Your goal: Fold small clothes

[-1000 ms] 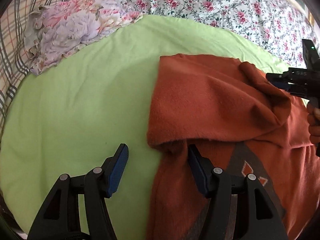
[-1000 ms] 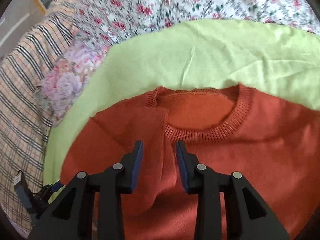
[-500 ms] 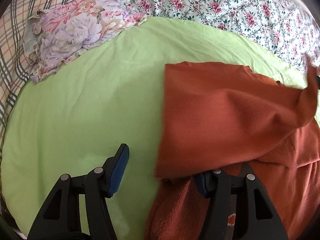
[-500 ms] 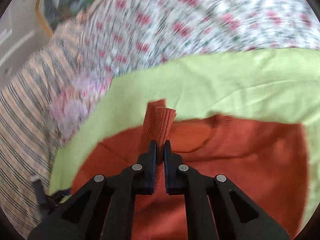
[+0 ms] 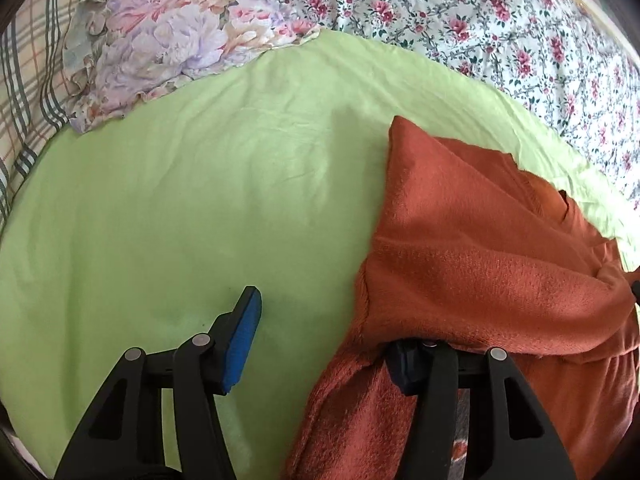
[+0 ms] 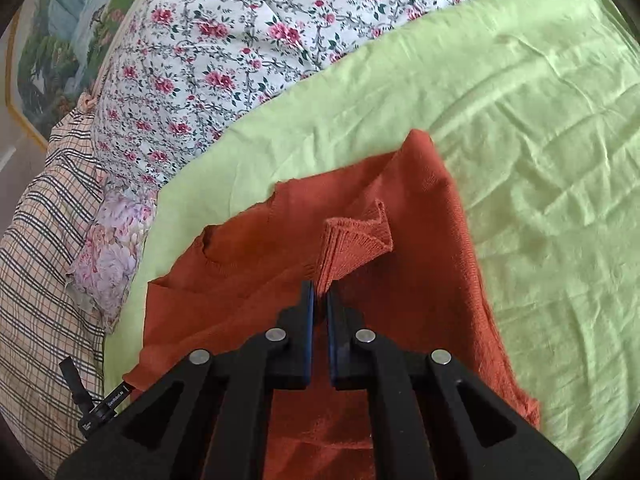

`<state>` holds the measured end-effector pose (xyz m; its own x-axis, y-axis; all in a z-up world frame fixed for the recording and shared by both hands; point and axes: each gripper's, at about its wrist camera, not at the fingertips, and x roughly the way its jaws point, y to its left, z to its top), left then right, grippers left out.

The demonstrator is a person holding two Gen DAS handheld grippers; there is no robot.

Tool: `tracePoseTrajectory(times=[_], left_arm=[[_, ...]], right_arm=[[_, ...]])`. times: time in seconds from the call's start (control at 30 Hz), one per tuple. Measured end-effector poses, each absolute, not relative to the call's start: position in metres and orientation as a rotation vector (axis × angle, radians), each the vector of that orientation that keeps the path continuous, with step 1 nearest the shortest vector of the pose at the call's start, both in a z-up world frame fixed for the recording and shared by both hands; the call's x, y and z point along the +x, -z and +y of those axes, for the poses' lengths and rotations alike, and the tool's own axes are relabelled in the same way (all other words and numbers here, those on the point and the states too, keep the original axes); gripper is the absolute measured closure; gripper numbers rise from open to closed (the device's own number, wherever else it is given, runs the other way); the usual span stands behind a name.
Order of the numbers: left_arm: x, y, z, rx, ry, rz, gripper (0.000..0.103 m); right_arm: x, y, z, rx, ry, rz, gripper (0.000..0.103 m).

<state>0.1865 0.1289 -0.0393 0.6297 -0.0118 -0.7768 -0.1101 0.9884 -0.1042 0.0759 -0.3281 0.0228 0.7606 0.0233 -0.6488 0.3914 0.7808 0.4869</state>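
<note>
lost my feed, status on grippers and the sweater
Right gripper shut on sweater cuff, lifted. Left gripper open, one side under a draped fold. Sweater half-folded on green sheet. Nothing in the way.

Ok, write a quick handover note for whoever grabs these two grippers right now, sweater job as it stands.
Right gripper: shut on the ribbed cuff of the orange sweater, holding it lifted above the body of the garment.
Left gripper: open, low at the sweater's edge; one of its fingers is over the green sheet, the other is hidden under sweater fabric.
Sweater lies on the green sheet, floral pillow beyond it.
Done: one side looks folded over the body.
Left: probably lay the held sleeve flat across the body, then finish folding and smooth it.
</note>
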Motion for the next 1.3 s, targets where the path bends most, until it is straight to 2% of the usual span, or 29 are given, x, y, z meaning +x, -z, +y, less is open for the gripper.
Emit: tracePoseTrajectory(times=[0.3, 0.4, 0.43, 0.47, 0.5, 0.53, 0.8, 0.83, 0.87, 0.9, 0.93, 1.07, 1.2, 1.3], left_arm=[[0.156, 0.025, 0.138, -0.119, 0.226, 0.921, 0.045], [0.158, 0.007, 0.148, -0.159, 0.276, 0.875, 0.032], [0.167, 0.0, 0.152, -0.179, 0.273, 0.858, 0.028], [0.177, -0.003, 0.153, -0.19, 0.272, 0.855, 0.027], [0.189, -0.005, 0.152, -0.199, 0.271, 0.855, 0.027], [0.208, -0.005, 0.149, -0.203, 0.27, 0.861, 0.026], [0.314, 0.029, 0.102, -0.139, 0.356, 1.019, 0.027], [0.321, 0.035, 0.094, -0.106, 0.346, 1.035, 0.039], [0.323, 0.039, 0.088, -0.067, 0.343, 1.028, 0.068], [0.322, 0.038, 0.083, -0.039, 0.351, 0.999, 0.086], [0.32, 0.035, 0.081, -0.041, 0.347, 0.978, 0.092], [0.305, 0.021, 0.091, -0.074, 0.261, 0.854, 0.094], [0.307, 0.031, 0.098, -0.111, 0.225, 0.881, 0.094], [0.311, 0.034, 0.097, -0.129, 0.218, 0.89, 0.094]], right_arm=[[0.04, 0.001, -0.319, 0.676, 0.228, 0.764, 0.097], [0.036, -0.001, -0.32, 0.706, 0.216, 0.769, 0.095], [0.036, -0.001, -0.321, 0.713, 0.217, 0.769, 0.09], [0.038, -0.002, -0.322, 0.715, 0.222, 0.769, 0.085], [0.039, -0.002, -0.324, 0.715, 0.237, 0.767, 0.075], [0.04, -0.003, -0.326, 0.72, 0.245, 0.758, 0.07], [0.053, -0.005, -0.333, 0.721, 0.289, 0.725, 0.07], [0.055, -0.005, -0.332, 0.71, 0.287, 0.728, 0.07], [0.057, -0.005, -0.331, 0.693, 0.283, 0.734, 0.07], [0.059, -0.005, -0.33, 0.682, 0.278, 0.741, 0.075], [0.062, -0.005, -0.328, 0.66, 0.272, 0.749, 0.097], [0.066, -0.02, -0.317, 0.6, 0.247, 0.705, 0.096], [0.051, -0.052, -0.303, 0.528, 0.21, 0.566, 0.096], [0.055, -0.033, -0.309, 0.493, 0.279, 0.671, 0.096]])
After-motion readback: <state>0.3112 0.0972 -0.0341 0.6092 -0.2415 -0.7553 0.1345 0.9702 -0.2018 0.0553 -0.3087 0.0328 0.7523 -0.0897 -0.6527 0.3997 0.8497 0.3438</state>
